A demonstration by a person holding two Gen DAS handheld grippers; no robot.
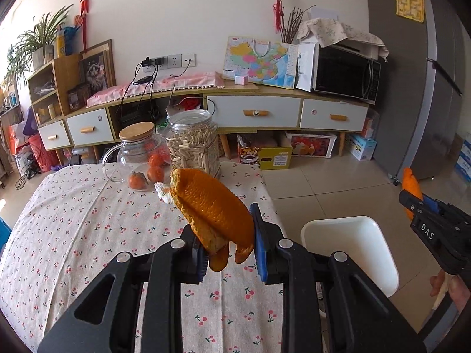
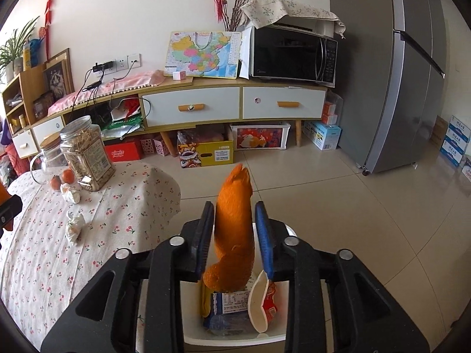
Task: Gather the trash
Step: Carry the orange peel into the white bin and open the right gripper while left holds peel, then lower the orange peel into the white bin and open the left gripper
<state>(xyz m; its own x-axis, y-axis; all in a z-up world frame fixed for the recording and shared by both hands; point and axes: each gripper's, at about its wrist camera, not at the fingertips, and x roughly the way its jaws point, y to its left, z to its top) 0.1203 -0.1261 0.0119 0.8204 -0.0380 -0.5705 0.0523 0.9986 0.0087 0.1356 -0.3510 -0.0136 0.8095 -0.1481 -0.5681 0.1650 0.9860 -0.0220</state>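
Orange peel (image 1: pixel 212 206), ridged and curled, is clamped between the blue pads of the left tool (image 1: pixel 228 241) at the centre of the left wrist view, above the cherry-print cloth of the surface (image 1: pixel 73 235). A second orange peel piece (image 2: pixel 235 229) stands between the pads of the right tool (image 2: pixel 234 235) at the centre of the right wrist view; a gap is seen on its right side, so the jaws are parted and the hold is loosened. Directly below it, at the bottom centre, a white bin (image 2: pixel 191 311) is seen, holding a blue wrapper (image 2: pixel 226 309) and a crushed paper cup (image 2: pixel 260 303). On the surface, at the left of that view, two crumpled tissues (image 2: pixel 75 226) lie near a seed jar (image 2: pixel 85 156), a glass jug (image 2: pixel 48 158) and tangerines (image 2: pixel 67 175). The bin's rim (image 1: pixel 353 235) appears at the lower right of the left wrist view, just beside the surface.
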